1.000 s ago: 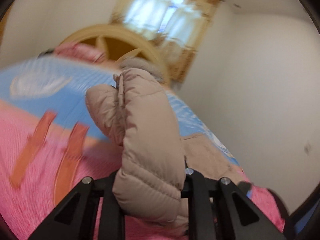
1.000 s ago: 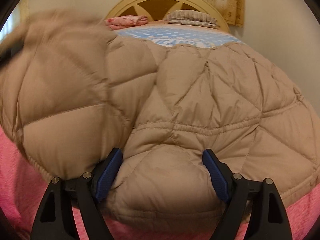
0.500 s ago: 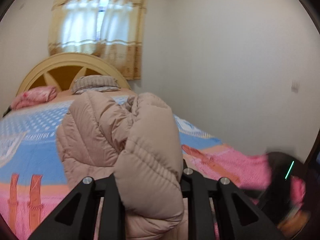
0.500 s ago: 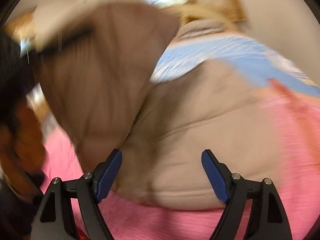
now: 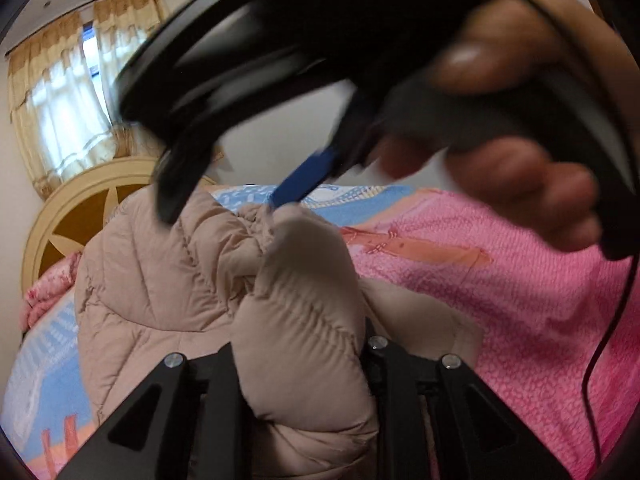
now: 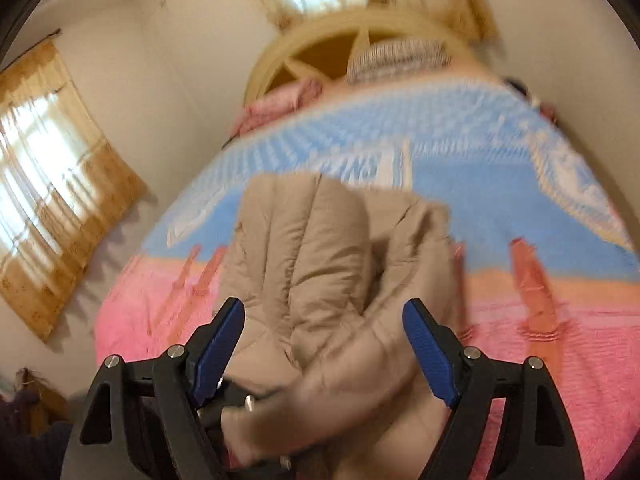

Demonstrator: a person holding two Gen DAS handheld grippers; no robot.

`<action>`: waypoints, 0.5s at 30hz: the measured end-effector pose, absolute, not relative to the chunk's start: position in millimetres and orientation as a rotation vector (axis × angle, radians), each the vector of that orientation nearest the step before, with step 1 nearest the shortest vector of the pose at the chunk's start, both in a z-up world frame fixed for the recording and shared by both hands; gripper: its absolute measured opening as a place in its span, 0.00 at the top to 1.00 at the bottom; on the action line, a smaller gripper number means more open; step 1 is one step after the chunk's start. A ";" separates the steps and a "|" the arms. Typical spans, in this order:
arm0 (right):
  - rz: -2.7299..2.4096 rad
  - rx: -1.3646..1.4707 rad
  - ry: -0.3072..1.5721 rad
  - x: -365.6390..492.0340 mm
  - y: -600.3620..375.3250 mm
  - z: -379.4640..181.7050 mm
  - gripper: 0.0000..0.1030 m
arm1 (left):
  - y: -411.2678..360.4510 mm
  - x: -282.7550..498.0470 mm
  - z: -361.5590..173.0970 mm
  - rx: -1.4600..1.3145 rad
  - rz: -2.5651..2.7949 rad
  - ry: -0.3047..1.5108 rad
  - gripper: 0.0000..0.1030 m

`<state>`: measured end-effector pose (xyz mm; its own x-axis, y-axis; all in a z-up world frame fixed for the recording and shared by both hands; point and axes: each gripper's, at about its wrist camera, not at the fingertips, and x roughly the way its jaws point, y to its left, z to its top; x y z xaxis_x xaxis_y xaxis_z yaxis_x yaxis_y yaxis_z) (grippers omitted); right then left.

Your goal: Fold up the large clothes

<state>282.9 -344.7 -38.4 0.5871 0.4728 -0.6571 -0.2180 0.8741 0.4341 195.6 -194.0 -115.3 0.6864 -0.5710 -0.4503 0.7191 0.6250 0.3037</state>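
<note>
Bed (image 6: pixel 560 360): fills the middle and lower frame in both views. Cover is pink toward the bottom of the frame, with an orange band and strap-like motifs, and blue with white dots and white figures toward the top.

Headboard (image 6: pixel 320 46): cream arch with brown spoked panels, upper centre in the right wrist view, left edge in the left wrist view.

Striped pillow (image 6: pixel 400 56) and folded pink bedding (image 6: pixel 280 100): at the head of the bed, against the headboard.

Walls: plain white. Curtains (image 5: pixel 60 100): gold-trimmed over lit windows, upper left in both views; a second window shows blurred at top centre of the right wrist view.

Containers: none visible.

Writing: white letters on the blue part of the cover, too blurred to read.

Jacket (image 5: pixel 180 272): beige quilted puffer, bunched and lifted above the cover at lower centre of both views.

Left gripper (image 5: pixel 298 344): fingers pressed onto a thick fold of the jacket, which bulges between them.

Right gripper (image 6: pixel 324 344): blue-padded fingers (image 6: pixel 428 352) spread wide, jacket lying between them without either pad pressing it. In the left wrist view it crosses the upper frame, blurred, with the right hand (image 5: pixel 520 152) around its handle.
</note>
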 end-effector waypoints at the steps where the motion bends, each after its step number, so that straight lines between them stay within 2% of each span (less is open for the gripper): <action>1: 0.425 0.319 0.892 290.0 -339.5 -47.5 0.27 | -194.4 199.0 -111.4 0.491 -0.749 0.331 0.76; 3: 0.385 0.256 0.932 301.8 -332.6 -61.0 0.84 | -184.7 196.6 -105.0 0.477 -0.726 0.337 0.64; 6: 0.400 0.298 0.936 300.8 -338.7 -70.2 0.89 | -165.8 182.0 -92.8 0.480 -0.740 0.333 0.51; 8: 0.377 0.291 0.925 296.7 -344.6 -70.7 0.91 | -146.7 167.2 -82.1 0.470 -0.729 0.305 0.24; 9: 0.355 0.281 0.923 294.5 -346.5 -71.6 0.91 | -130.9 157.7 -74.2 0.448 -0.718 0.274 0.06; 10: 0.345 0.282 0.923 294.2 -348.1 -74.3 0.92 | -118.6 151.1 -67.9 0.435 -0.718 0.253 0.00; 15: 0.301 0.297 0.925 288.2 -365.7 -89.2 0.92 | -75.0 175.0 -49.0 0.363 -0.596 0.273 0.00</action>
